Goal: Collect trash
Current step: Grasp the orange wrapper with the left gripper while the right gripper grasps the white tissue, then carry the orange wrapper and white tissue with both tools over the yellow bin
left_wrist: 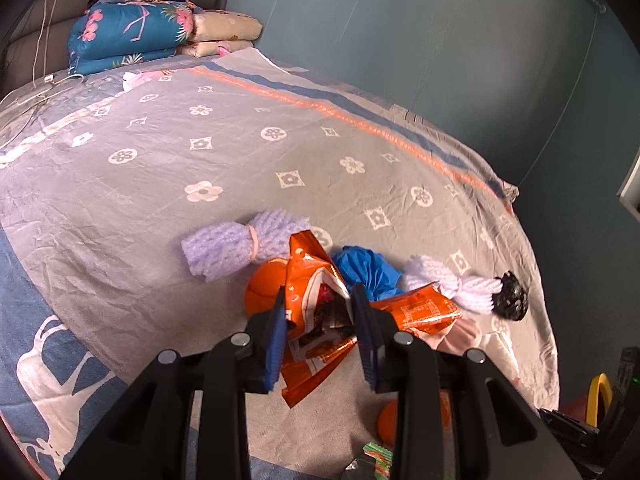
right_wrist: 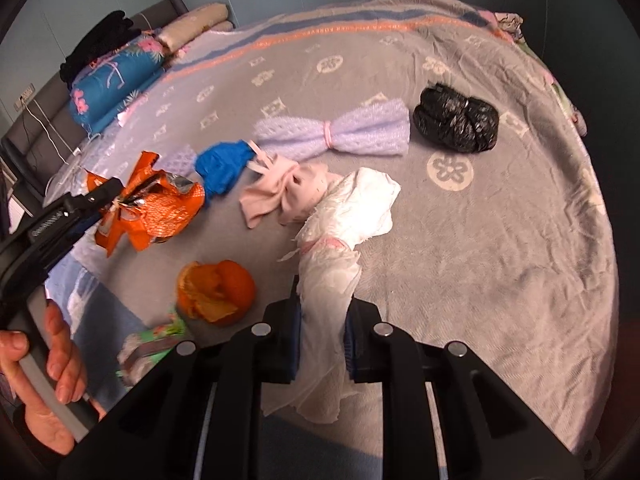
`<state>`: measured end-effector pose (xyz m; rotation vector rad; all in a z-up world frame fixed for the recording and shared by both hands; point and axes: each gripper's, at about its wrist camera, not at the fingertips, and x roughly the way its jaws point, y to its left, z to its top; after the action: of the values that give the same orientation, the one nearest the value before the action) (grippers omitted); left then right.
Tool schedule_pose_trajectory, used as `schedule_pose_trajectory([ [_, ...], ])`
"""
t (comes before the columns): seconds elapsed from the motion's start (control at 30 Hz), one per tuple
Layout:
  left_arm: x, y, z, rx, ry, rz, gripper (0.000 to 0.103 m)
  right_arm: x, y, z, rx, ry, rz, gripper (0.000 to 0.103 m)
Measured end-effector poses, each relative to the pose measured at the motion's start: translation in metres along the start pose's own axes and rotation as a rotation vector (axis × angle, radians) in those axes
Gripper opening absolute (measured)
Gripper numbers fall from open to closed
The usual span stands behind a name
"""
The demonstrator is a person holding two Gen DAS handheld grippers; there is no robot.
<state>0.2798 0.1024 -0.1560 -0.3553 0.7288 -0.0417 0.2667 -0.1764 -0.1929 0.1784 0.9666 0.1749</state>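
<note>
My left gripper [left_wrist: 320, 304] is shut on a crumpled orange snack wrapper [left_wrist: 316, 300], which also shows in the right wrist view [right_wrist: 160, 208] with the left gripper [right_wrist: 108, 196] on it. My right gripper [right_wrist: 322, 312] is shut on a wad of white tissue [right_wrist: 348, 216] tied with a pink band. On the bed lie an orange peel [right_wrist: 216, 292], a blue wad [right_wrist: 224, 164], a pink cloth [right_wrist: 284, 192], a lilac foam net [right_wrist: 340, 130], a black plastic bundle [right_wrist: 456, 120] and a green wrapper [right_wrist: 156, 340].
The grey patterned bedspread [left_wrist: 200, 152] covers the bed. Folded quilts [left_wrist: 128, 36] with black clothes on top are stacked at the headboard. A second lilac net [left_wrist: 240, 244] and a white yarn bundle [left_wrist: 452, 284] lie near the wrapper. A wall [left_wrist: 440, 40] runs beside the bed.
</note>
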Motion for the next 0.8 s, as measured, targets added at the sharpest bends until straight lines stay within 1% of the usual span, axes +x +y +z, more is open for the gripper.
schedule_pose_trajectory([
  [0.07, -0.004, 0.0, 0.0, 0.0, -0.005, -0.011, 0.029, -0.011, 0.003, 0.001, -0.004, -0.01, 0.003, 0.017],
  [0.2, -0.012, -0.005, -0.001, 0.021, -0.015, -0.018, 0.029, -0.035, 0.011, 0.002, -0.032, -0.032, -0.019, 0.017],
  [0.33, -0.021, -0.01, -0.003, 0.044, -0.028, -0.026, 0.029, -0.054, 0.012, 0.0, -0.055, -0.045, -0.043, 0.017],
  [0.53, -0.031, -0.014, -0.009, 0.05, -0.025, -0.049, 0.029, -0.087, 0.008, -0.006, -0.08, -0.056, -0.081, 0.017],
  [0.6, -0.035, -0.017, -0.013, 0.058, -0.022, -0.059, 0.029, -0.096, 0.007, -0.008, -0.087, -0.063, -0.083, 0.017],
  [0.7, -0.042, -0.024, -0.02, 0.098, -0.028, -0.042, 0.029, -0.117, 0.006, -0.013, -0.098, -0.084, -0.077, 0.017],
  [0.8, -0.054, -0.031, -0.024, 0.112, -0.035, -0.05, 0.029, -0.137, 0.004, -0.018, -0.11, -0.102, -0.07, 0.017],
])
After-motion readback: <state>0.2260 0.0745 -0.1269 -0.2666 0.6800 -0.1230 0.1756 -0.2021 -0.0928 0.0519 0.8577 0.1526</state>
